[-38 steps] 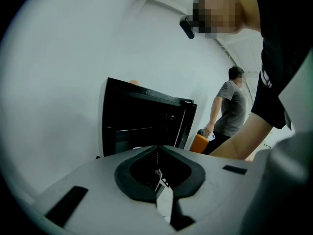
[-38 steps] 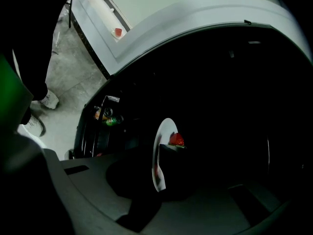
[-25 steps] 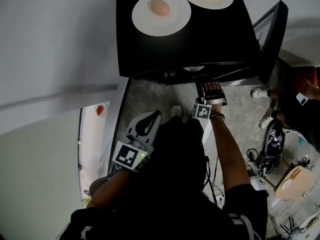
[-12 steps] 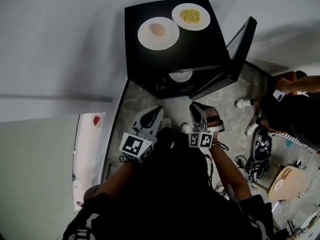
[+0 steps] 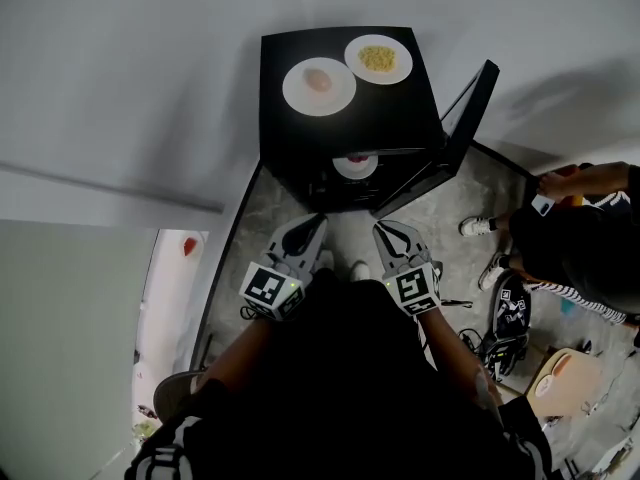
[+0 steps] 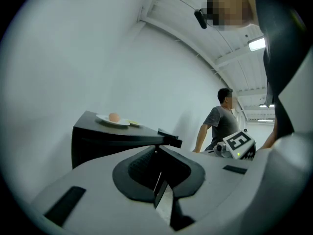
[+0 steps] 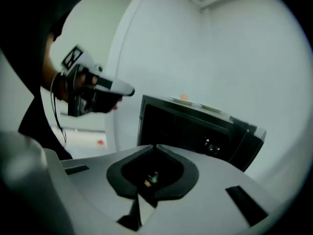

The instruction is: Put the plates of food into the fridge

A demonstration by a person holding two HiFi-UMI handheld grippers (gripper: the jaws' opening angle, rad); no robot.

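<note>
Now the black fridge (image 5: 405, 118) fills the upper centre of the head view, its door (image 5: 466, 118) swung open rightward. On its top sit the egg plate (image 5: 318, 86) and the noodle plate (image 5: 378, 58); a third plate (image 5: 355, 165) is inside. Both top plates lie up-frame of me. My left hand-held gripper (image 5: 308, 230), shut and empty, lines up with the egg plate. My right hand-held gripper (image 5: 389, 234) has just been closing on nothing and lines up with the noodle plate.
</note>
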